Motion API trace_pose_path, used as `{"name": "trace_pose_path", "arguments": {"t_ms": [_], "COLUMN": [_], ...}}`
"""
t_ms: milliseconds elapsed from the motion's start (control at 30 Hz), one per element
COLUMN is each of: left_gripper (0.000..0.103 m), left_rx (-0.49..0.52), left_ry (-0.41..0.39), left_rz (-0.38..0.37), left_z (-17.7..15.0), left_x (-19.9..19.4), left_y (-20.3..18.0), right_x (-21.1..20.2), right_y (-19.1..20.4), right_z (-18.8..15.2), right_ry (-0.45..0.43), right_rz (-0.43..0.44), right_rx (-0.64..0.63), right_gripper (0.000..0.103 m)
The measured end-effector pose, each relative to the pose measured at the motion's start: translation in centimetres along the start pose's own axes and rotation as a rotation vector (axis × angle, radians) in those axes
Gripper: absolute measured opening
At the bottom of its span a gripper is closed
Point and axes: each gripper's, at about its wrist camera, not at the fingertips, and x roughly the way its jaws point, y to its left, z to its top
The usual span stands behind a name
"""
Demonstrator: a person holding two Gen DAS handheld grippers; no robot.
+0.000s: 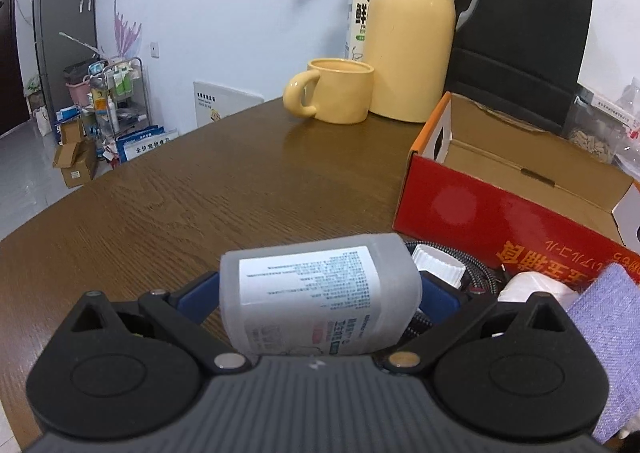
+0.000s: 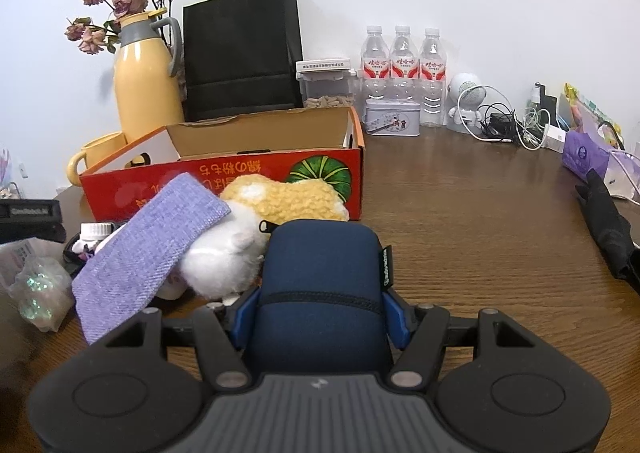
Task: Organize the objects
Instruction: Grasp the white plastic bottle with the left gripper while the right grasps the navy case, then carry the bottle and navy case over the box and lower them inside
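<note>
I saw bare table point(image 2: 480, 213) right of the red box point(image 2: 248, 177). My left gripper point(image 1: 320, 301) squeezed a grey bottle point(image 1: 320, 293); my right gripper point(image 2: 320, 313) squeezed a blue case point(image 2: 320, 273).

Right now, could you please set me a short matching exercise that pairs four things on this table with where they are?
Things:
1. grey bottle
2. navy case
3. purple cloth
4. yellow mug

Places:
A. draped over the white plush toy
B. in the left tool
C. beside the yellow flask
D. in the right tool

Pairs: 1-B, 2-D, 3-A, 4-C
</note>
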Motion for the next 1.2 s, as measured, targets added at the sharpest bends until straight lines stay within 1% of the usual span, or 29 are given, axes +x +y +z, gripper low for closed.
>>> {"name": "trace_pose_path", "arguments": {"t_ms": [67,100,133,200,333,433,767,1000,1200], "left_gripper": [0.103,0.101,0.095,0.090,0.090,0.089,0.089,0.089,0.089], "left_rx": [-0.001,-0.005,-0.006,-0.006,-0.004,0.003,0.030,0.062,0.103], "left_ry": [-0.001,-0.005,-0.005,-0.015,-0.017,-0.028,-0.110,-0.183,-0.244], "left_rz": [-0.010,-0.022,-0.038,-0.039,-0.085,-0.100,-0.152,-0.218,-0.271], "left_z": [0.0,0.0,0.0,-0.1,-0.1,-0.2,1.0,2.9,5.0], "left_x": [0.1,0.1,0.1,0.1,0.1,0.0,-1.5,-3.4,-4.4], "left_y": [0.1,0.2,0.3,0.4,1.2,1.7,3.4,3.4,1.7], "right_x": [-0.1,-0.1,-0.1,0.0,-0.1,-0.2,-1.5,-2.9,-2.7], "right_y": [0.0,0.0,0.0,0.0,0.0,0.1,0.2,0.5,1.8], "right_z": [0.0,0.0,0.0,0.0,0.0,0.0,0.0,1.7,4.2], "right_ry": [-0.003,-0.003,-0.003,-0.002,0.000,-0.004,-0.078,-0.154,-0.204], "right_rz": [0.002,0.002,0.002,0.001,-0.002,-0.012,-0.035,-0.023,-0.004], "right_rx": [-0.001,-0.001,-0.001,-0.001,0.002,0.002,-0.008,-0.013,-0.039], "right_gripper": [0.062,0.062,0.062,0.062,0.062,0.062,0.061,0.061,0.061]}}
